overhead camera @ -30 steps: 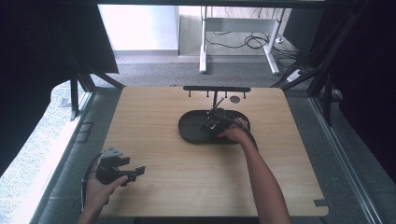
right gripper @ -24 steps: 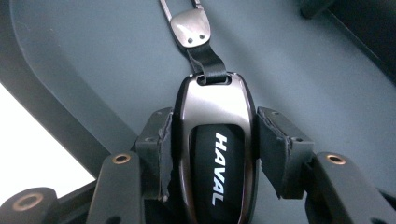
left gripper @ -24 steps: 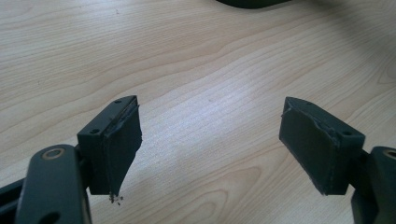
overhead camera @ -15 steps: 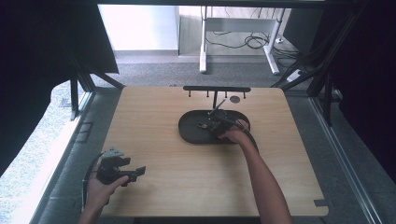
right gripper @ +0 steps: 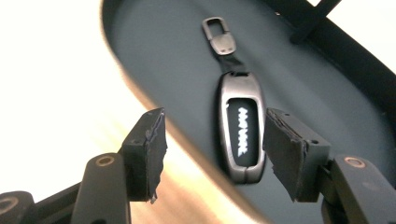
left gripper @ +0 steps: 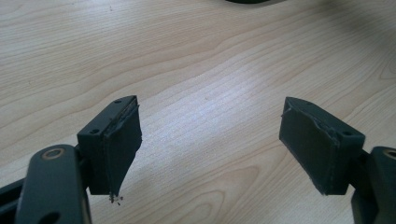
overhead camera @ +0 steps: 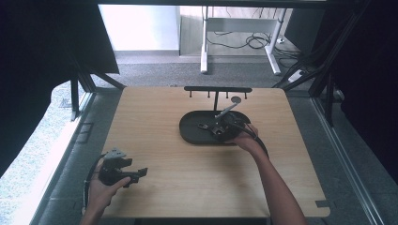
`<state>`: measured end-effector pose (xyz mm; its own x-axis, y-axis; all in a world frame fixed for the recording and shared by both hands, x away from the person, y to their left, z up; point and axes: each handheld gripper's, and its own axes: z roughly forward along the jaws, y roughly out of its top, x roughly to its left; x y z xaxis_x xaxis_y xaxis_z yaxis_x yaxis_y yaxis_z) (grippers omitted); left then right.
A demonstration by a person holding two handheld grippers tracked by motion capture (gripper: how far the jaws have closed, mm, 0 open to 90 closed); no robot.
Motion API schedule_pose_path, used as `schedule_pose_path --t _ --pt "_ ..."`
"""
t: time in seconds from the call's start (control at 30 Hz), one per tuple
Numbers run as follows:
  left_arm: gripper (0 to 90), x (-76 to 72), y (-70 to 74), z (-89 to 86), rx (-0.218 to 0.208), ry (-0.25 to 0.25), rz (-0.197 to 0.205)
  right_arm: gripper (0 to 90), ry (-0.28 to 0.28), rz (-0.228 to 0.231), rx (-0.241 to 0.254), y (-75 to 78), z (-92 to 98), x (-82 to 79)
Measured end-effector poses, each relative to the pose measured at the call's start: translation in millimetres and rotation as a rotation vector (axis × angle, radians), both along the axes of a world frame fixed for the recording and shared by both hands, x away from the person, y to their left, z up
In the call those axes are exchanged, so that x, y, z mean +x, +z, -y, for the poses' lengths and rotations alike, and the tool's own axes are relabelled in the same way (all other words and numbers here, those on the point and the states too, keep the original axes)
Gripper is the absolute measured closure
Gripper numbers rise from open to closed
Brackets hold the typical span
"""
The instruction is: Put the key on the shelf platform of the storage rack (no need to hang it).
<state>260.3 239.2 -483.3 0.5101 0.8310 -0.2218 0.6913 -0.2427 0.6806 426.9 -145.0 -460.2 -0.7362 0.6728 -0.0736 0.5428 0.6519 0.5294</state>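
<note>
The key fob [right gripper: 240, 130] lies flat in the dark oval tray [right gripper: 327, 107], centre of the right gripper view, apparently just set down there. The right gripper [right gripper: 212, 154] has just been opening; its fingers [right gripper: 149, 149] stand spread, pinching nothing. At lower left of the high view, the left gripper [overhead camera: 133, 172] waits idle over the worktop [overhead camera: 155, 122], fingers spread wide.

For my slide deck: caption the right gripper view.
Open tongs hover above a grey metal key fob lying in a dark oval tray.
</note>
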Motion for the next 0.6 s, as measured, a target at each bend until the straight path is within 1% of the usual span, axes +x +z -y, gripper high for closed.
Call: schedule_pose_path --t 0.07,0.13,0.33,0.37,0.4,0.43,0.53,0.6 --pt "21.1 -0.5 0.1 1.5 -0.002 0.004 -0.001 39.6 0.009 0.004 0.021 1.8 3.6 -9.2" --pt "21.1 -0.4 0.2 1.8 0.0 -0.006 -0.001 39.7 0.015 0.006 0.031 2.4 7.7 -19.5" --pt "21.1 -0.1 -1.0 3.9 0.007 -0.007 -0.003 40.0 0.041 -0.001 0.07 -2.3 21.8 -44.5" --pt "21.1 0.0 -1.3 3.6 0.008 -0.005 -0.004 40.6 0.043 0.009 0.083 -3.4 26.2 -50.1" --pt "21.1 0.0 -1.3 3.6 0.008 -0.005 -0.004 40.6 0.043 0.009 0.083 -3.4 26.2 -50.1" --pt "21.1 0.1 -1.6 3.6 0.007 -0.001 -0.006 41.0 0.033 0.011 0.11 -5.8 34.6 -59.9" --pt "21.1 0.3 -2.2 4.2 0.011 -0.003 -0.006 41.0 0.023 0.012 0.121 -9.4 45.2 -72.5" --pt "21.1 0.4 -2.9 5.4 0.014 -0.001 -0.009 41.3 0.006 0.019 0.132 -12.3 53.1 -80.9"
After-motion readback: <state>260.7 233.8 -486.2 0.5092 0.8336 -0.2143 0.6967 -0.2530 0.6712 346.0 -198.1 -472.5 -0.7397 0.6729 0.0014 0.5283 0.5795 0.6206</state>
